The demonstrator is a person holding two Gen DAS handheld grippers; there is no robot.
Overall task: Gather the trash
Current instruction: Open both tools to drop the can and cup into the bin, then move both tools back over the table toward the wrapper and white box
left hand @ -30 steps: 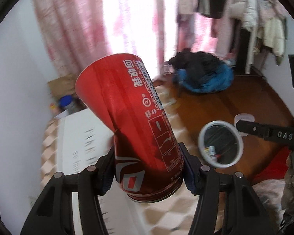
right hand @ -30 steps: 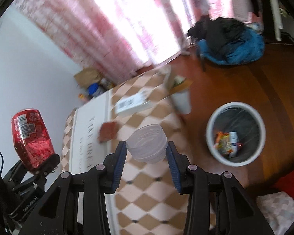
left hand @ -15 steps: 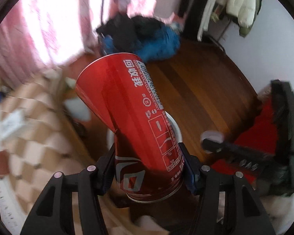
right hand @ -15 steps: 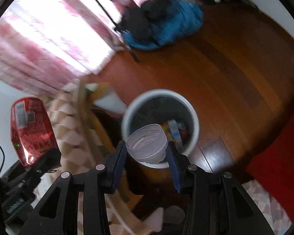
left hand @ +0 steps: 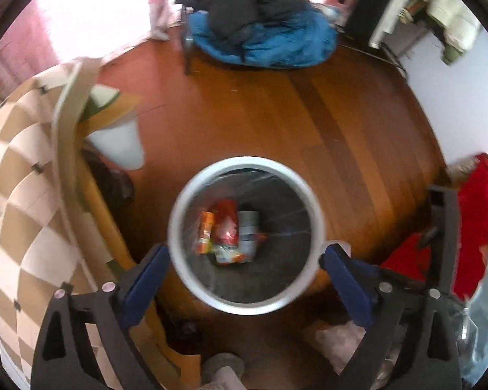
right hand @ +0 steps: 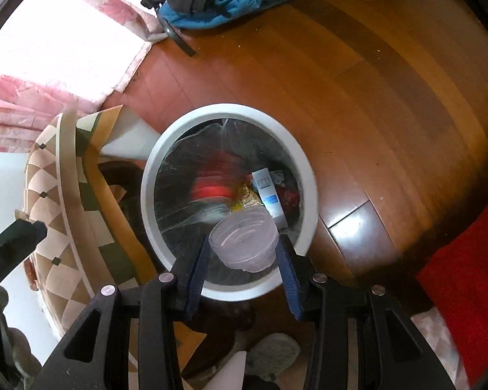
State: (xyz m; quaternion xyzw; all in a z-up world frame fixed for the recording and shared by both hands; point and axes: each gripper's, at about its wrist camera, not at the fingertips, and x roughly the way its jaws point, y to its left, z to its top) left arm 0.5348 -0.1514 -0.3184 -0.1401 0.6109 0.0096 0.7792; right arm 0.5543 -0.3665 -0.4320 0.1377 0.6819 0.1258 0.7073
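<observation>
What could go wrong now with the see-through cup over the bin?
The clear plastic cup sits between the right gripper's just-opening jaws above the near rim of the white bin, so it might clip the rim and bounce onto the wooden floor. It might also land on the red can blurred inside the bin and roll.

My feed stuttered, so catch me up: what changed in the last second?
Both tongs swung from the table to above the white bin. The left tongs have just opened, dropping the red can into it. The right tongs have just been opening around the clear plastic cup, still between them.
</observation>
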